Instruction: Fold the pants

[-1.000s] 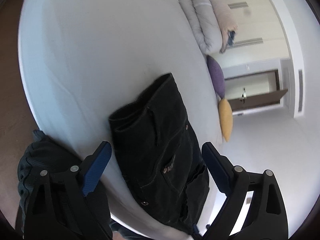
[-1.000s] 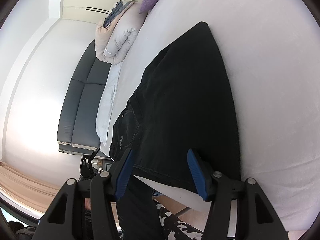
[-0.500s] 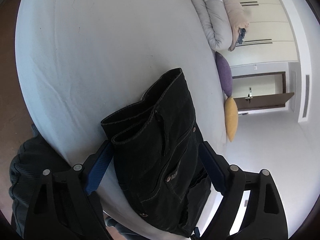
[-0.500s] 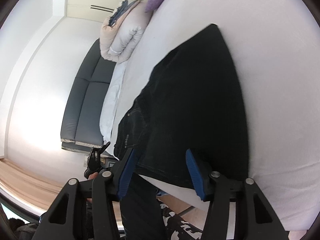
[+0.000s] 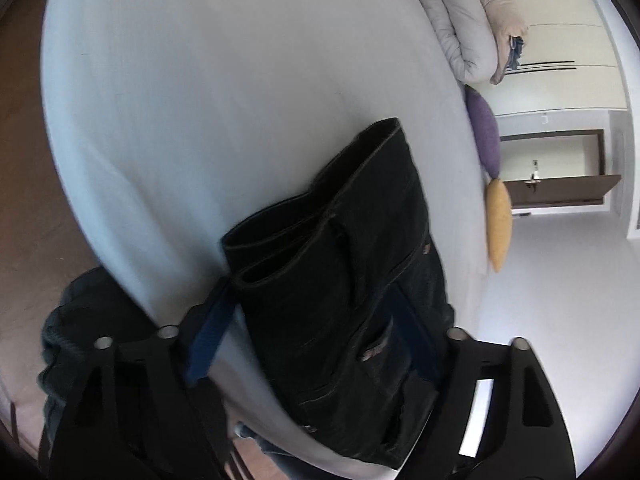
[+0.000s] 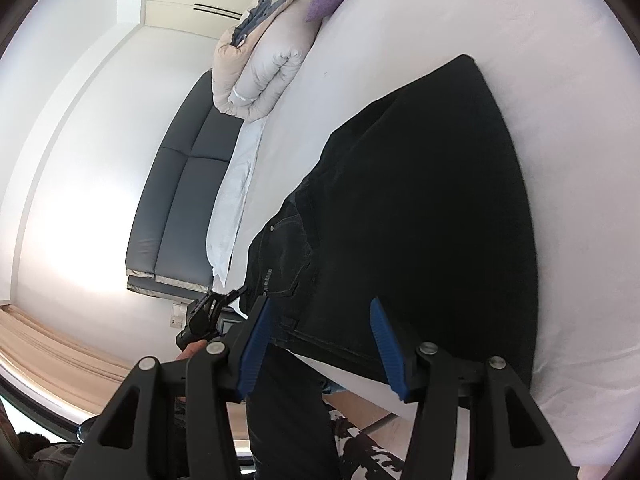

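Observation:
Black denim pants point(image 5: 344, 264) lie on a white bed point(image 5: 200, 100), folded lengthwise, waistband end toward the left wrist view. My left gripper point(image 5: 316, 320) is open, its blue pads on either side of the waistband end, the right pad partly hidden behind the fabric. In the right wrist view the pants point(image 6: 420, 208) spread wide and flat, their near edge at the bed's edge. My right gripper point(image 6: 320, 344) is open with its blue pads straddling that near edge. The left gripper point(image 6: 208, 312) shows small at the waistband side.
A rolled duvet point(image 5: 468, 20) lies at the head of the bed, with a purple cushion point(image 5: 486, 132) and a yellow cushion point(image 5: 498, 224) beside it. A dark headboard point(image 6: 180, 208) and pillow point(image 6: 236, 184) show in the right wrist view. Wooden floor point(image 5: 24, 200) lies left of the bed.
My left gripper has moved forward over the waistband end, so the pants now sit between its pads. My right gripper has crept slightly closer to the near edge of the pants.

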The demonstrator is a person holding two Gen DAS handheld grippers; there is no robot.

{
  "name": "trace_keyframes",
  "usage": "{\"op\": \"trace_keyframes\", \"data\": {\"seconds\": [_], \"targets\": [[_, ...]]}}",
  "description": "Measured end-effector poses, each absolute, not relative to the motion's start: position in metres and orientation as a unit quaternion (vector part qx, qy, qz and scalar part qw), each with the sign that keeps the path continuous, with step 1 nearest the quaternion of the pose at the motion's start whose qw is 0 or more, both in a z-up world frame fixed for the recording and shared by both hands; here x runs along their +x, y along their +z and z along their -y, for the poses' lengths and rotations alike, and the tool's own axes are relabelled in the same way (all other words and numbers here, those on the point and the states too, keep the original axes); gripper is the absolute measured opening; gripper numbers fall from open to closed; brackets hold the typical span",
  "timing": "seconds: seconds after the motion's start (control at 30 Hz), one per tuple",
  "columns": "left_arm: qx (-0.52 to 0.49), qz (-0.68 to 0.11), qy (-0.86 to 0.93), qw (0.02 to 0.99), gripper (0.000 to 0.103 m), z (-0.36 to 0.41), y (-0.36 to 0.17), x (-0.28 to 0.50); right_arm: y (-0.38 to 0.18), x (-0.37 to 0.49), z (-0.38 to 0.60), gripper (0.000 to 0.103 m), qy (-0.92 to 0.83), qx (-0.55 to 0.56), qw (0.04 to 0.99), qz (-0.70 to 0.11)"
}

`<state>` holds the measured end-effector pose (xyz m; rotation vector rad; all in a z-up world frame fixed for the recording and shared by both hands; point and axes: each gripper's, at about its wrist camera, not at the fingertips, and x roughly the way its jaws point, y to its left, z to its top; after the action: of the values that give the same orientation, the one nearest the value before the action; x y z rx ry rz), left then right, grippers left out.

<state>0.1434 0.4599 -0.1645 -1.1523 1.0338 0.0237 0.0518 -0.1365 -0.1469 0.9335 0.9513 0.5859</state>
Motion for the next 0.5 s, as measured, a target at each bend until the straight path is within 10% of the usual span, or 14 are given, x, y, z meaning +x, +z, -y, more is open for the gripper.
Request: {"op": "trace_keyframes", "data": {"seconds": [0.17, 0.33, 0.5], "targets": [[-0.586, -0.399, -0.028, 0.704, 0.087, -0.465, -0.174, 0.146, -0.144, 0.052, 0.136, 0.052, 0.271, 0.426, 0.748, -0.431], [-0.619, -0.389, -0.004, 0.682, 0.043, -0.474, -0.190, 0.135, -0.135, 0.056, 0.139, 0.051, 0.267, 0.417, 0.755, -0.429], [-0.615, -0.377, -0.002, 0.692, 0.037, -0.471, -0.192, 0.135, -0.116, 0.076, 0.122, 0.047, 0.283, 0.385, 0.765, -0.432]]}}
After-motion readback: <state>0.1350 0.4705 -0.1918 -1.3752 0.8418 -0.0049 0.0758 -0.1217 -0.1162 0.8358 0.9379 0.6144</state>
